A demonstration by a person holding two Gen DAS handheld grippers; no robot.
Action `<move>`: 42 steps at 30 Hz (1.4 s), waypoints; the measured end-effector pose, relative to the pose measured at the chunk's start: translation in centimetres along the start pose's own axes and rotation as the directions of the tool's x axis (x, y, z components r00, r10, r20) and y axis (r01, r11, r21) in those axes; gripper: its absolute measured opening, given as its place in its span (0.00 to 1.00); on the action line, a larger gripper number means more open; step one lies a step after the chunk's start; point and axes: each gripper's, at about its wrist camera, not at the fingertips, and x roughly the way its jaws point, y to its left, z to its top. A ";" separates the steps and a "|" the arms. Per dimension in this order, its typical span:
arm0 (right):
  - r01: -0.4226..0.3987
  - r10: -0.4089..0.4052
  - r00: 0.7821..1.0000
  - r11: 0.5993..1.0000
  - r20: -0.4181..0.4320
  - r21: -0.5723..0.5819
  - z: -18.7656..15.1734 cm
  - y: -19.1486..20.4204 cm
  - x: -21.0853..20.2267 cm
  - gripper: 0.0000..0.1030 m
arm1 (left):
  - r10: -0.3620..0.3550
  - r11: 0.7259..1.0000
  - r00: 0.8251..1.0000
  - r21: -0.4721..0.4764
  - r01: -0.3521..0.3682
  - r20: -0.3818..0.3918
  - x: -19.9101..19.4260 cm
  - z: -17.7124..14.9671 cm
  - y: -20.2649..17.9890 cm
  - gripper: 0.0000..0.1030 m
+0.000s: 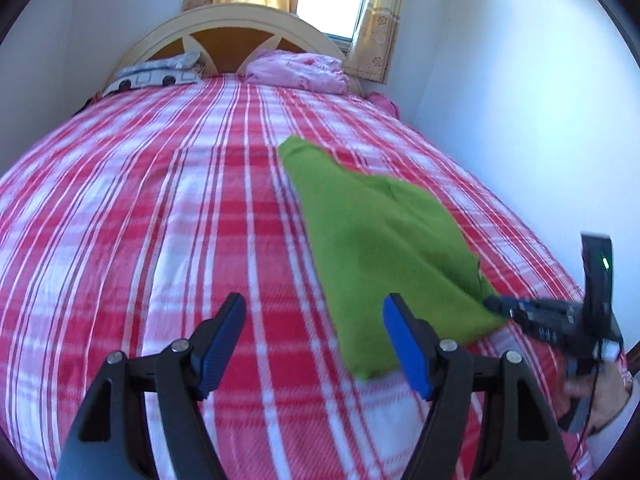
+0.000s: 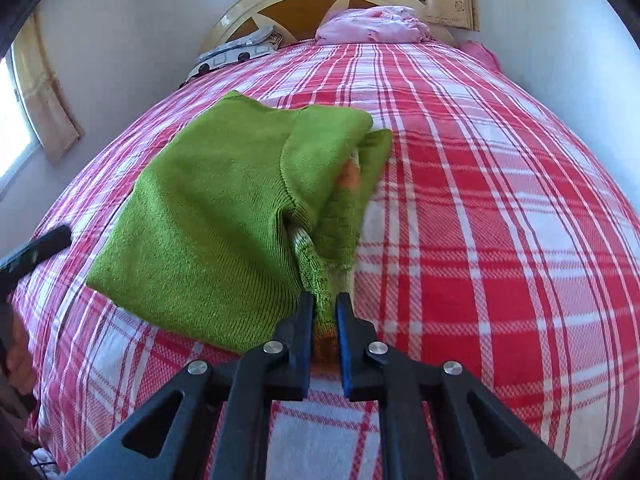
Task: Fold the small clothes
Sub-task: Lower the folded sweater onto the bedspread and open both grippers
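Blue-padded left gripper [image 1: 314,344] hovers with jaws spread and empty over the plaid bed [image 1: 160,208] beside the green sweater [image 1: 372,240], while the right wrist view shows the right gripper [image 2: 324,320] clamped on that sweater's near edge.

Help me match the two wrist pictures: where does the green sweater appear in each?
Left wrist view: green sweater right of centre, its near corner pinched by the right hand-held gripper.
Right wrist view: green sweater left of centre, just beyond the fingers.
Shared landmark: pink bedding by the headboard.
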 end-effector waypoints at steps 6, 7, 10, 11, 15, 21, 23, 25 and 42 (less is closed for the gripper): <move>-0.036 0.033 0.999 0.992 0.028 0.119 0.5 -1.2 -1.7 0.34 | 0.048 0.998 0.994 0.049 -0.044 -0.095 6.5 0.7 -1.6 0.72; -0.042 0.033 0.998 0.988 0.061 0.146 0.8 -1.5 -2.3 0.35 | 0.044 0.998 0.994 0.046 -0.040 -0.102 6.9 0.4 -1.7 0.72; -0.096 0.070 0.985 0.981 0.155 0.168 2.8 -1.3 -3.5 0.46 | 0.040 0.999 0.992 0.028 -0.037 -0.117 7.9 -0.4 -1.7 0.72; -0.096 0.071 0.985 0.983 0.159 0.159 3.5 -1.0 -3.3 0.53 | 0.036 0.999 0.992 0.024 -0.033 -0.123 8.0 -0.4 -1.7 0.72; -0.044 0.037 0.993 0.997 0.109 0.060 6.3 1.3 0.8 0.53 | 0.021 1.000 0.991 0.002 -0.021 -0.134 8.2 -0.5 -1.4 0.74; 0.158 -0.155 0.987 0.982 0.038 -0.107 6.7 4.3 5.0 0.16 | 0.026 1.000 0.988 -0.010 -0.028 -0.152 8.6 -0.6 -1.5 0.87; 0.200 -0.197 0.979 0.978 0.061 -0.058 7.0 3.0 4.8 0.16 | 0.029 1.000 0.985 -0.005 -0.030 -0.168 9.1 -0.6 -1.7 0.93; 0.174 -0.173 0.984 0.985 0.039 -0.015 6.9 1.6 5.9 0.16 | 0.058 0.998 0.984 0.034 -0.053 -0.170 9.3 -0.7 -2.5 0.95; 0.158 -0.145 0.965 0.986 0.216 -0.045 10.3 2.7 -0.7 0.27 | 0.068 0.997 0.997 -0.037 -0.067 0.042 4.4 5.7 -0.7 0.97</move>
